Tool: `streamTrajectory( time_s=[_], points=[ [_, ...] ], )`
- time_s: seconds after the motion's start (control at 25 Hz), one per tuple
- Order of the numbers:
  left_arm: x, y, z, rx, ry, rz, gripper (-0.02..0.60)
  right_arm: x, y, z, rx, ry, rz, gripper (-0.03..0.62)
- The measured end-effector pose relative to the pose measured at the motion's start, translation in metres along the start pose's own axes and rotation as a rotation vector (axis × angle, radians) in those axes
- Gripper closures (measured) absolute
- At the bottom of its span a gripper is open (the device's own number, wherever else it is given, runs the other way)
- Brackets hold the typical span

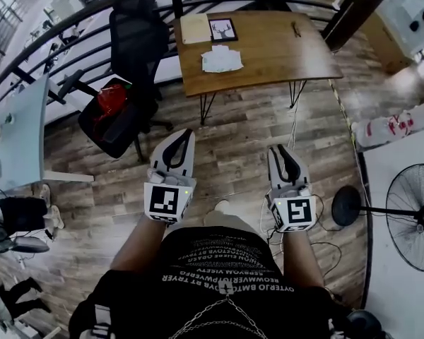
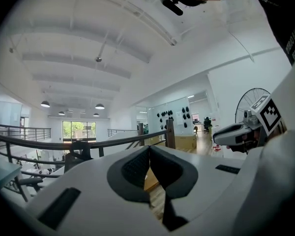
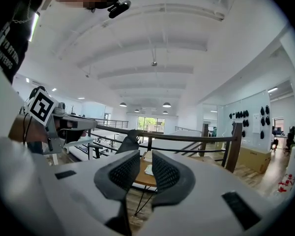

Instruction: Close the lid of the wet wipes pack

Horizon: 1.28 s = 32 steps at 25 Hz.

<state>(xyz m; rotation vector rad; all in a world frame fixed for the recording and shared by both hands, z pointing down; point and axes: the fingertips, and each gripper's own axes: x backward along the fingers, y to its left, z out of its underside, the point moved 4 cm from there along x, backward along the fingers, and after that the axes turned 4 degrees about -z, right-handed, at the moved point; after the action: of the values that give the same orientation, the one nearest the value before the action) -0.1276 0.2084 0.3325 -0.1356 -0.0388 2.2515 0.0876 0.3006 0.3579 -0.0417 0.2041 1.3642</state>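
Wooden bench (image 1: 268,55) at the far side of the room carries the wet wipes pack (image 1: 221,58), a white bundle left of its centre, just on the near side of a framed picture (image 1: 222,29) and near a tan pad (image 1: 195,28). Both tongs are well apart from it, held out over bare floorboards. The left tongs (image 1: 184,135) have their tips together with nothing between them. The right tongs (image 1: 277,152) stand a little apart and are also empty.

The step in hand, as I judge it, is the approach. The lid is too small from here to tell how it sits. To do this well, come up square to the bench's near edge and read which way the flap hinges before reaching. One pair of tongs should steady the soft pack while the other presses the flap flat with closed tips. A one-sided push would likely slide the pack toward the picture.
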Motion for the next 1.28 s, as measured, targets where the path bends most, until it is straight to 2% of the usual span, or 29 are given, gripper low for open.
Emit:
streamTrajectory(
  time_s=[0.16,0.32,0.52,0.84,1.28],
  points=[
    [-0.016,-0.006,-0.009,0.005,-0.036,-0.045,0.554,-0.006,-0.029,-0.002,0.007,-0.011,-0.012,0.51],
    [-0.023,-0.01,-0.005,0.003,-0.015,-0.069,0.554,-0.011,-0.052,0.0,-0.018,-0.017,-0.019,0.51],
    [-0.016,-0.008,0.002,0.023,-0.006,-0.117,0.554,-0.01,-0.053,0.007,-0.035,-0.02,-0.043,0.51],
    [-0.015,-0.016,-0.006,-0.011,-0.001,-0.079,0.554,-0.001,-0.051,0.012,-0.058,-0.018,-0.029,0.51],
    [-0.01,-0.015,0.007,-0.026,0.031,-0.039,0.554,-0.001,-0.043,0.014,-0.055,-0.01,-0.016,0.51]
  ],
)
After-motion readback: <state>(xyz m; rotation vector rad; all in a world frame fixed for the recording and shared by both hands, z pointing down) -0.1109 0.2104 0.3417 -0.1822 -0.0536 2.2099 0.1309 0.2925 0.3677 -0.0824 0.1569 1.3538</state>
